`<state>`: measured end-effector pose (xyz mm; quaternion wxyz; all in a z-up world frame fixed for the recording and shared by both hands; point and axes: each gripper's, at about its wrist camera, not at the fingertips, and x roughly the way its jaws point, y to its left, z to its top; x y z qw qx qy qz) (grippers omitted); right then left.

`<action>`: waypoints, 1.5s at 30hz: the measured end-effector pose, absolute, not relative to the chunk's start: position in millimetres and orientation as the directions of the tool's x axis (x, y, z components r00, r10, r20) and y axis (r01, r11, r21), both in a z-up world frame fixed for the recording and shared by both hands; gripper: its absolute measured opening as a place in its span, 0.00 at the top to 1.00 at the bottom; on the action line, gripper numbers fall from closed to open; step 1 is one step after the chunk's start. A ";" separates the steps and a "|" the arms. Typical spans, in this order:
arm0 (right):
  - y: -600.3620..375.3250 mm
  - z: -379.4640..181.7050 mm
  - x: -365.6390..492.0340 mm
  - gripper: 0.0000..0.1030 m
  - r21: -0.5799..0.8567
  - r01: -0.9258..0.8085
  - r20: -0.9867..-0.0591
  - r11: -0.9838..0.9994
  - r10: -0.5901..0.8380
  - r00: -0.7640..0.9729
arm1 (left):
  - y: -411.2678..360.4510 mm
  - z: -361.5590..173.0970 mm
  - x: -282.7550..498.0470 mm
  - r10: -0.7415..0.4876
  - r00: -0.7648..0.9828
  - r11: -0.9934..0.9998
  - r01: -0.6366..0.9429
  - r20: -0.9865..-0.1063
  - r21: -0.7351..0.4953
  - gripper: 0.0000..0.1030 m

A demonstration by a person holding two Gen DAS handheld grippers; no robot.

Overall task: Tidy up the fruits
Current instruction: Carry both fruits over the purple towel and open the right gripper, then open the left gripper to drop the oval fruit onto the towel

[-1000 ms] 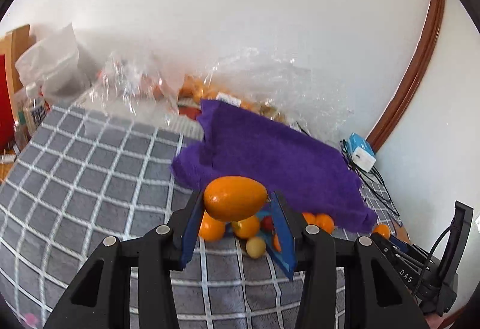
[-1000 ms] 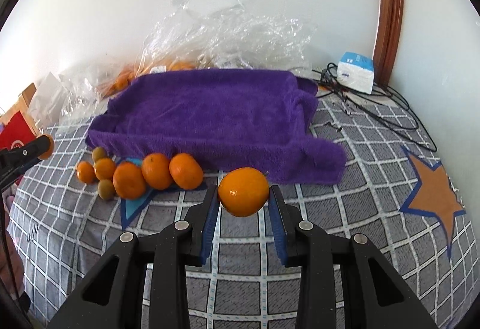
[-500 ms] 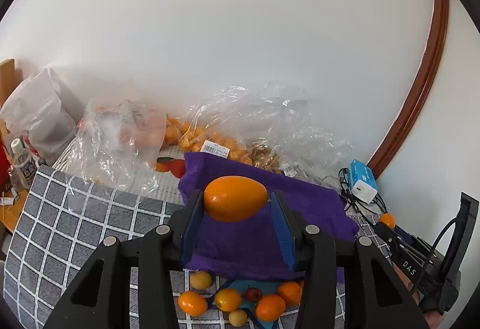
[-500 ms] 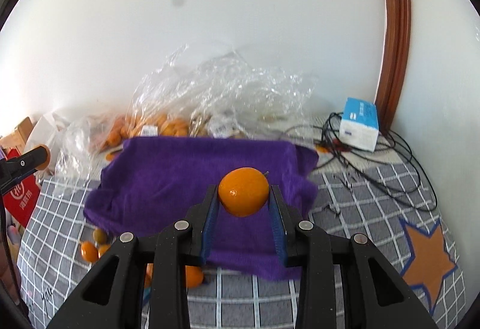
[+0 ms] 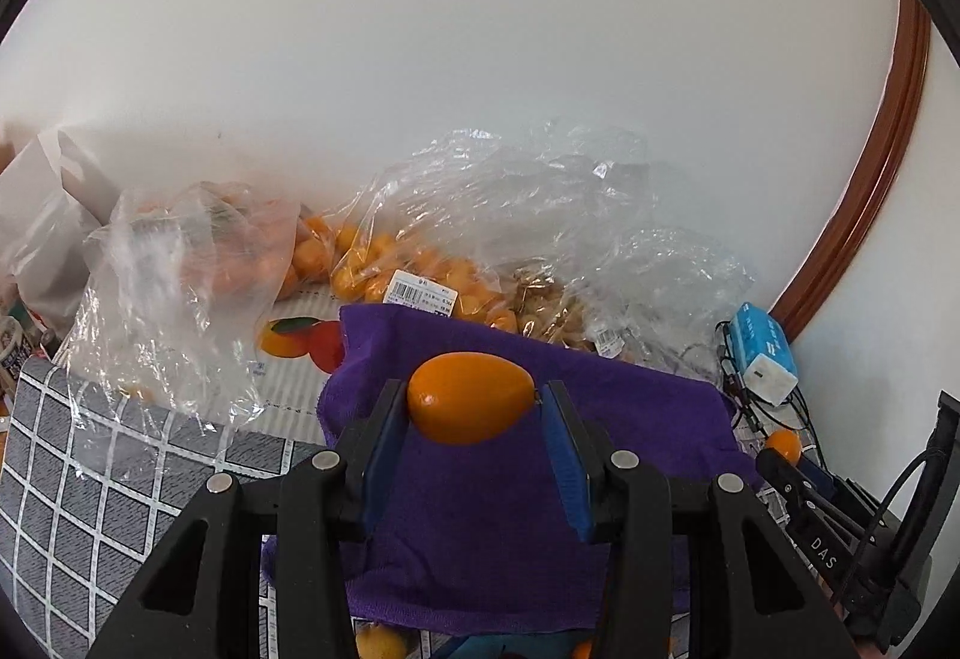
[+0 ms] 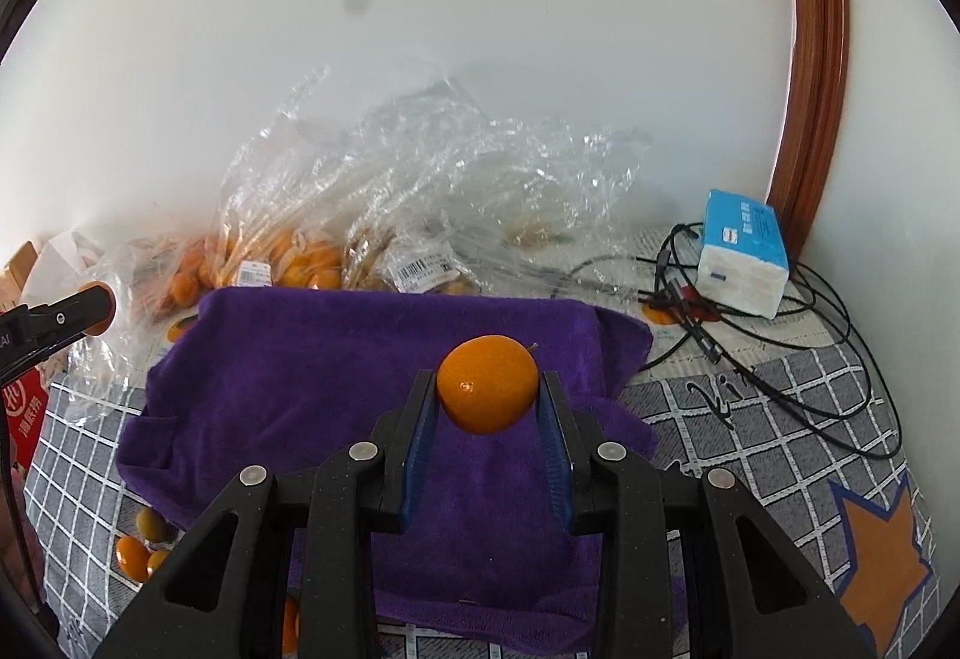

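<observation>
My left gripper is shut on an oval orange fruit and holds it above the purple towel. My right gripper is shut on a round orange and holds it above the same purple towel. The right gripper with its orange also shows at the right edge of the left wrist view. The left gripper's tip with its fruit shows at the left edge of the right wrist view. Several loose small fruits lie on the checked cloth in front of the towel.
Clear plastic bags of oranges lie behind the towel against the white wall. A blue-and-white box and black cables lie at the right. A grey checked cloth covers the table. A wooden door frame stands at the right.
Both grippers have moved forward over the purple towel with their fruits still held. The loose fruits in front of the towel have dropped to the bottom of both views.
</observation>
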<state>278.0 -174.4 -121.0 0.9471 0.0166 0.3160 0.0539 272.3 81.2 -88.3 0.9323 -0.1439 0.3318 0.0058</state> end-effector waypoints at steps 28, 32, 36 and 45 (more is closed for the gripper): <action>-167.9 -195.2 325.5 0.68 0.015 -0.081 -0.754 0.997 0.064 0.653 | 64.0 -161.4 311.8 -0.086 0.628 0.983 -0.073 -0.774 -0.168 0.58; -168.9 -197.4 326.6 0.68 0.020 -0.079 -0.756 0.997 0.067 0.651 | 63.0 -165.7 313.8 -0.080 0.613 0.985 -0.074 -0.786 -0.158 0.58; -167.7 -198.5 325.9 0.67 0.014 -0.079 -0.755 0.997 0.062 0.653 | 63.6 -168.7 315.2 -0.080 0.600 0.985 -0.075 -0.796 -0.156 0.58; -167.6 -186.0 313.2 0.38 0.033 -0.089 -0.736 0.995 0.085 0.671 | 57.2 -172.2 316.7 -0.082 0.573 0.989 -0.057 -0.816 -0.139 0.58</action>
